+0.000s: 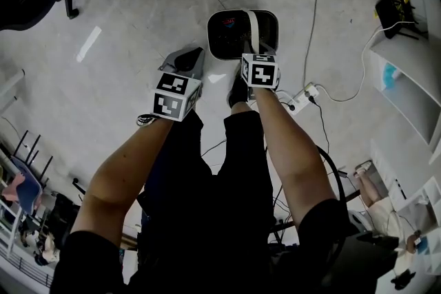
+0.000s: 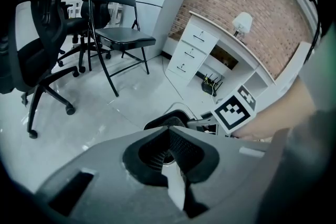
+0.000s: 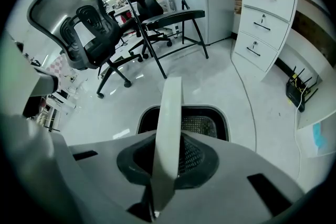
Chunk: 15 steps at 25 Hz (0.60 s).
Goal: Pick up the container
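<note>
White flat handle (image 3: 170,107), one smooth band, is pinched between the ribbed black pads (image 3: 195,157) of the right gripper (image 3: 173,159). Just below it, one black rounded-square container (image 3: 205,124) sits on the glossy grey floor (image 3: 210,76). The left gripper (image 2: 169,152) is beside it, jaws together.

My left arm (image 1: 117,182) and right arm (image 1: 293,148) stretch down ahead. My left gripper (image 1: 187,60) points steeply down, jaws together. My right gripper (image 1: 251,45) points steeper, jaws pinching the handle (image 3: 169,128).
</note>
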{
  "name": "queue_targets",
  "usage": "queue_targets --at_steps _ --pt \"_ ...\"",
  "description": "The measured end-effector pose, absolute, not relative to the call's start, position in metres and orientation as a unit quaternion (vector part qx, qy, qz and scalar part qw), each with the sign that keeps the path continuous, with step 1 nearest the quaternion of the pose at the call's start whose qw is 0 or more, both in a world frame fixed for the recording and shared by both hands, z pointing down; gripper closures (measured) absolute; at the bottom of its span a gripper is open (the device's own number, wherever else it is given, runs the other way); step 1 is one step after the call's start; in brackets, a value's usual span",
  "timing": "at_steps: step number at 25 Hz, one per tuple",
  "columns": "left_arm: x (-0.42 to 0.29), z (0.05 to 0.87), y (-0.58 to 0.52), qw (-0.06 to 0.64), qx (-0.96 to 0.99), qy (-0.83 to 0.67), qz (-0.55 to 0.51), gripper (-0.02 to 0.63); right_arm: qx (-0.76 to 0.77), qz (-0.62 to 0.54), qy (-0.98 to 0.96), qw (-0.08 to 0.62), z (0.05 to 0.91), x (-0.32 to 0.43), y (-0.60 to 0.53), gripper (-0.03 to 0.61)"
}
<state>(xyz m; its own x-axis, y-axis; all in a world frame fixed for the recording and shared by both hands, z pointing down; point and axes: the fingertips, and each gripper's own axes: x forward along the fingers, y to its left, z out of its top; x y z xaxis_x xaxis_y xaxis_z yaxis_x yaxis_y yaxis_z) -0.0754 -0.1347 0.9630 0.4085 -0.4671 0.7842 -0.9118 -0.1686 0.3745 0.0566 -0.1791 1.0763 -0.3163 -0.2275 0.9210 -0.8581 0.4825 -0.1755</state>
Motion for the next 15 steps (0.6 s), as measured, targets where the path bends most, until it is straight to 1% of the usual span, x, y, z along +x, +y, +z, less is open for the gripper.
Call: queue_targets --at_steps 7,11,15 --pt "-0.069 0.936 -0.123 0.428 0.726 -0.48 0.244 0.602 0.36 0.36 -0.735 0.447 1.055 0.059 -0.169 0.543" --pt "-0.074 0.915 -0.126 0.424 0.727 -0.493 0.22 0.601 0.362 0.362 -0.742 0.432 1.026 0.062 -0.171 0.543" --pt "-0.073 0.888 -0.128 0.422 0.728 -0.494 0.219 0.602 0.368 0.362 -0.747 0.419 0.99 0.066 -0.172 0.543"
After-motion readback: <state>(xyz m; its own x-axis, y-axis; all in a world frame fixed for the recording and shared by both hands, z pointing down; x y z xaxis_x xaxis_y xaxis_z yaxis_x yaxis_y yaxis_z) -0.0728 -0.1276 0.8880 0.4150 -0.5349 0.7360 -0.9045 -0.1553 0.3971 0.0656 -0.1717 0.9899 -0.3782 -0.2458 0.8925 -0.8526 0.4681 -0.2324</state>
